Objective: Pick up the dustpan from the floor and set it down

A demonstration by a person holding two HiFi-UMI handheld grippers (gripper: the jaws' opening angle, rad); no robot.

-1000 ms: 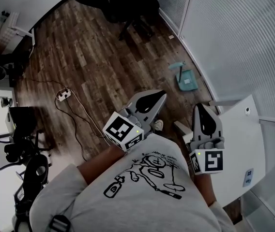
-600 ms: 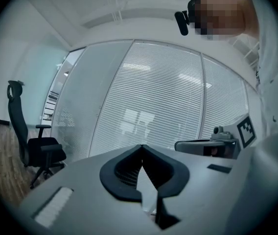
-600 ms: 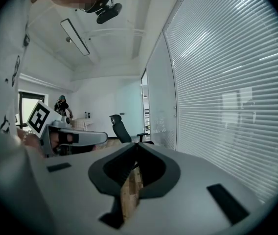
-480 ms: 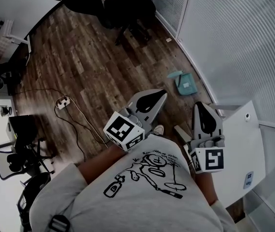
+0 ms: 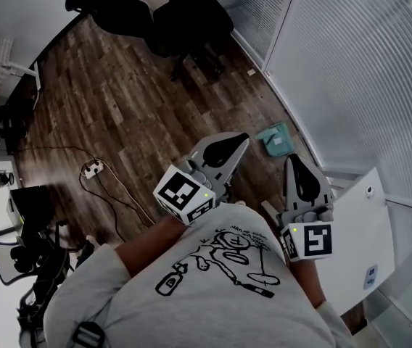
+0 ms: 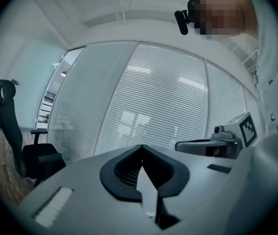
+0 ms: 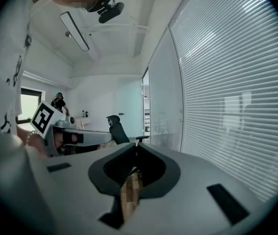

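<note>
Over on the left a white power strip [image 5: 93,168] lies on the dark plank floor [image 5: 119,93], its cable looping away, and two black office chairs [image 5: 191,20] stand at the far end of the room. The left gripper [image 5: 242,138] is held out in front of the person's grey printed T-shirt [image 5: 213,288], its jaws closed tip to tip with nothing between them. Just past its tip, low against the foot of the blind-covered glass wall [image 5: 358,71], the teal dustpan [image 5: 278,141] sits flat on the floor, untouched and apart from both grippers. A paler part juts from it toward the chairs, so its length seems to run roughly along the wall, though it is too small to be sure. The right gripper [image 5: 293,159] is alongside, its jaws likewise closed and empty, above the edge of a white tabletop [image 5: 362,230]. Compared with a second ago, the dustpan has drawn closer to the two gripper tips, the chairs have come further into sight, and the power strip has slid back toward the person, while both grippers keep the same pose.
</note>
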